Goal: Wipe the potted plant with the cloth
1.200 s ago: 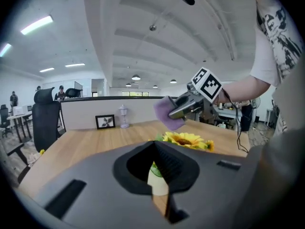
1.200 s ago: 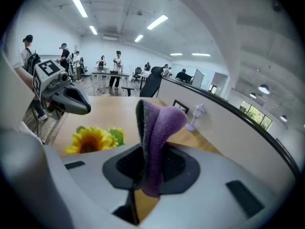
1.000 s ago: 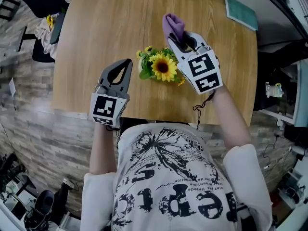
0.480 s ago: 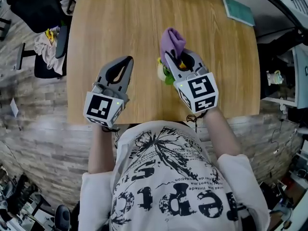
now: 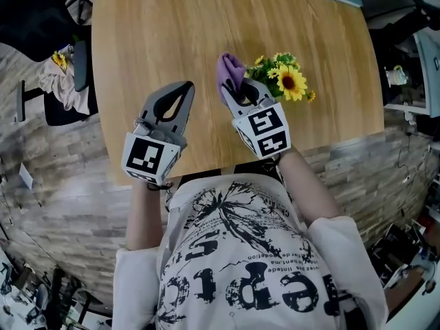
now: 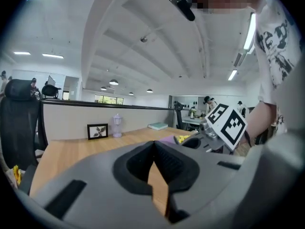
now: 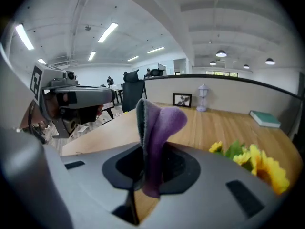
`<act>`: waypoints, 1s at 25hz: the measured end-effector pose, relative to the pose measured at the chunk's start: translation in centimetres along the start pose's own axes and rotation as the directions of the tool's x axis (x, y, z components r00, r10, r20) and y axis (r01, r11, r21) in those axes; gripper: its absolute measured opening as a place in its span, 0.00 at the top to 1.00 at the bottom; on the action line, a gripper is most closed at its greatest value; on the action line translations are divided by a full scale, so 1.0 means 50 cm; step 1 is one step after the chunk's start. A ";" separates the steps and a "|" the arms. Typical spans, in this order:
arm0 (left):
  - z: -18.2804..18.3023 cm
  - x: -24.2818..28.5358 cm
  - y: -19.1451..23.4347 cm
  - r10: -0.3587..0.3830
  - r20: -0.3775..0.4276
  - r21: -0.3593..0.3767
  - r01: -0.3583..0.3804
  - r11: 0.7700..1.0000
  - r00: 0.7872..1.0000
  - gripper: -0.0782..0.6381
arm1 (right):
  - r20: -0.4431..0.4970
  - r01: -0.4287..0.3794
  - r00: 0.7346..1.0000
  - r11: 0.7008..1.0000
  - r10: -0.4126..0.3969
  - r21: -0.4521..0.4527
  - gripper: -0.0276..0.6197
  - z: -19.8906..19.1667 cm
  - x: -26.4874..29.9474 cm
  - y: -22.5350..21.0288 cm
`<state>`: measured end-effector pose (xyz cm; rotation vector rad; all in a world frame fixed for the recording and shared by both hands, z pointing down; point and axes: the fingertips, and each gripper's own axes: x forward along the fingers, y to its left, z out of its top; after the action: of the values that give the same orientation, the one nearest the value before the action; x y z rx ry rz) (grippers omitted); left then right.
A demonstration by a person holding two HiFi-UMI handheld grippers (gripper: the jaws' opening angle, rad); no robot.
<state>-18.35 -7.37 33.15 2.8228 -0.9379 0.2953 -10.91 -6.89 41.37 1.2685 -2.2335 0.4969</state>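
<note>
One purple cloth point(image 5: 231, 71) beside yellow sunflowers point(image 5: 286, 78)

Left gripper point(image 5: 184, 88) closed, right gripper point(image 5: 232, 91) clamped

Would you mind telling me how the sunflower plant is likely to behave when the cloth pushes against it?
The sunflower plant looks light, with wide-spread blooms on top, so it may tip or slide on the smooth wooden table. Its thin petals and leaves would probably bend under the purple cloth clamped in the right gripper.
</note>
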 end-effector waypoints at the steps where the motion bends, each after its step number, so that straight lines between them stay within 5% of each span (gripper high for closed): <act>1: -0.007 -0.002 0.000 -0.011 -0.004 -0.002 0.011 1.000 1.000 0.89 | -0.016 -0.007 1.000 1.000 0.008 0.018 0.84 -0.014 0.012 0.009; 10: -0.088 -0.026 -0.013 -0.060 -0.070 -0.043 0.057 0.997 0.996 0.89 | -0.184 0.085 0.982 0.979 -0.050 0.183 0.84 -0.140 0.084 -0.003; 18: -0.125 -0.036 -0.020 -0.090 -0.107 -0.052 0.085 0.995 0.990 0.89 | -0.219 0.193 0.968 0.912 -0.118 0.362 0.84 -0.167 0.096 -0.049; 25: -0.131 -0.026 -0.026 -0.109 -0.101 -0.054 0.104 0.993 0.989 0.89 | -0.236 0.201 0.966 0.888 -0.109 0.413 0.84 -0.189 0.074 -0.048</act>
<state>-19.49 -4.24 39.08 2.7703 -0.7601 0.3960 -7.97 -5.44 51.29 1.5191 -1.8850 1.0589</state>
